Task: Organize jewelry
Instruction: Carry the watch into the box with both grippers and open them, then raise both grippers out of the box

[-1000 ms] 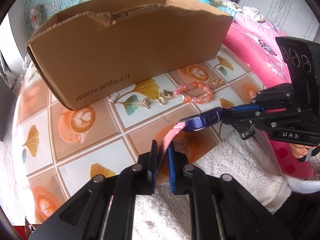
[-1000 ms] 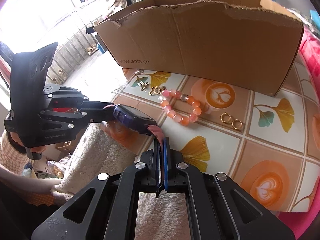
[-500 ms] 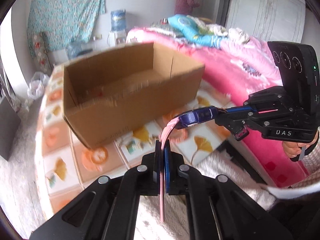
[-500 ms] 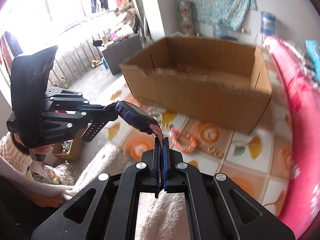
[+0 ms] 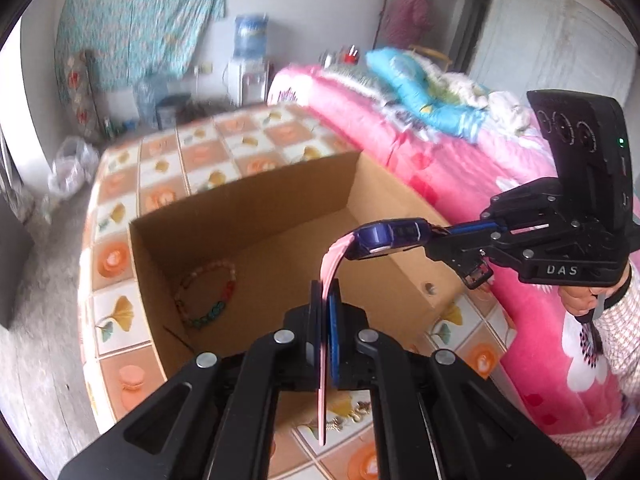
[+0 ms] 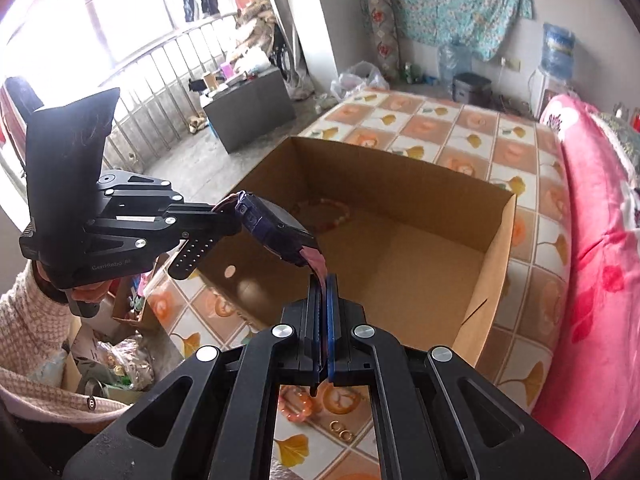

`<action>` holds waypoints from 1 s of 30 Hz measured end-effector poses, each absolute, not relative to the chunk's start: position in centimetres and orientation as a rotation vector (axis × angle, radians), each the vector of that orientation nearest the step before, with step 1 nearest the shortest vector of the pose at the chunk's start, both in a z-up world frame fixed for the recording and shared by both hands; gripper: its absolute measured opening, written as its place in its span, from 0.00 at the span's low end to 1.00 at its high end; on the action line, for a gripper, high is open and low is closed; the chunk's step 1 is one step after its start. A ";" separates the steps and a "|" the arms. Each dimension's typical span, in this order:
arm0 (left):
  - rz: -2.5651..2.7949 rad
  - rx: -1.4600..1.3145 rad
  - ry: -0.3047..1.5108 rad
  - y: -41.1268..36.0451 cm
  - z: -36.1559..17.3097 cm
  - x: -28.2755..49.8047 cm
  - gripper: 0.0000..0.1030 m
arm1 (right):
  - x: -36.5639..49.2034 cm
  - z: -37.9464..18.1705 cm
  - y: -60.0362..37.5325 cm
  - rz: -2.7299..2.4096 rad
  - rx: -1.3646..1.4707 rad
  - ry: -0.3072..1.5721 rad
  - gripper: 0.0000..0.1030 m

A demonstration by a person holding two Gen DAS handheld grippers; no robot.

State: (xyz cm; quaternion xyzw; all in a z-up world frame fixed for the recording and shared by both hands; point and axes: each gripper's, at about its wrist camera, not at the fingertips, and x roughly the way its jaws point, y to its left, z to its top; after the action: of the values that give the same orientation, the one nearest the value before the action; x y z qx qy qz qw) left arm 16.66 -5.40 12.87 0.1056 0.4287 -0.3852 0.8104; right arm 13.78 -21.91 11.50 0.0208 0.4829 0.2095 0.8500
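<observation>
A watch with a blue body (image 5: 388,238) and pink strap (image 5: 330,264) hangs in the air over an open cardboard box (image 5: 248,208). My left gripper (image 5: 325,292) is shut on one strap end, which sticks out below the fingers. My right gripper (image 6: 323,280) is shut on the other strap end; the watch body (image 6: 276,228) sits just beyond it. Each gripper shows in the other's view, the right gripper (image 5: 438,236) and the left gripper (image 6: 228,216). A bead bracelet (image 5: 208,292) lies inside the box (image 6: 400,184).
A pink-orange bead bracelet (image 6: 296,404), two gold hoop earrings (image 6: 340,430) and small gold pieces (image 5: 348,416) lie on the tile-patterned tabletop (image 6: 460,128) in front of the box. A pink bedcover (image 5: 440,160) borders the table. A person (image 5: 408,16) stands at the far doorway.
Both grippers have risen together with the watch, from low over the tabletop in front of the box to above its open top. The box's inside now shows.
</observation>
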 end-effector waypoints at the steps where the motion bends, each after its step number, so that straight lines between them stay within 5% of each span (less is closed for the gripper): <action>1: -0.818 0.227 0.952 -6.0 12.1 18.0 0.03 | 15.2 10.8 -22.0 0.438 0.039 1.059 0.01; 7: -0.784 0.242 1.176 -9.3 7.4 24.1 0.03 | 21.1 7.4 -22.6 0.383 -0.027 1.257 0.02; 9: -0.750 0.257 1.256 -10.2 5.6 25.7 0.04 | 22.0 6.7 -22.9 0.325 -0.049 1.277 0.09; 12: -0.693 0.282 1.324 -11.1 3.3 27.5 0.19 | 23.3 5.9 -23.2 0.259 -0.104 1.256 0.26; 14: -0.651 0.266 1.346 -11.1 2.7 28.3 0.36 | 23.3 6.0 -23.3 0.254 -0.105 1.232 0.25; 30: -0.704 0.149 1.038 -5.6 12.0 22.7 0.52 | 14.7 13.3 -25.4 0.263 -0.040 0.913 0.25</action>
State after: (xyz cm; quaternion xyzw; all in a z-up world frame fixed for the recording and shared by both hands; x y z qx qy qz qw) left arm 22.66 -5.60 11.97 0.0698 0.4852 -0.3292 0.8070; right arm 14.73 -25.43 13.31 -0.0191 0.4394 0.1266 0.8891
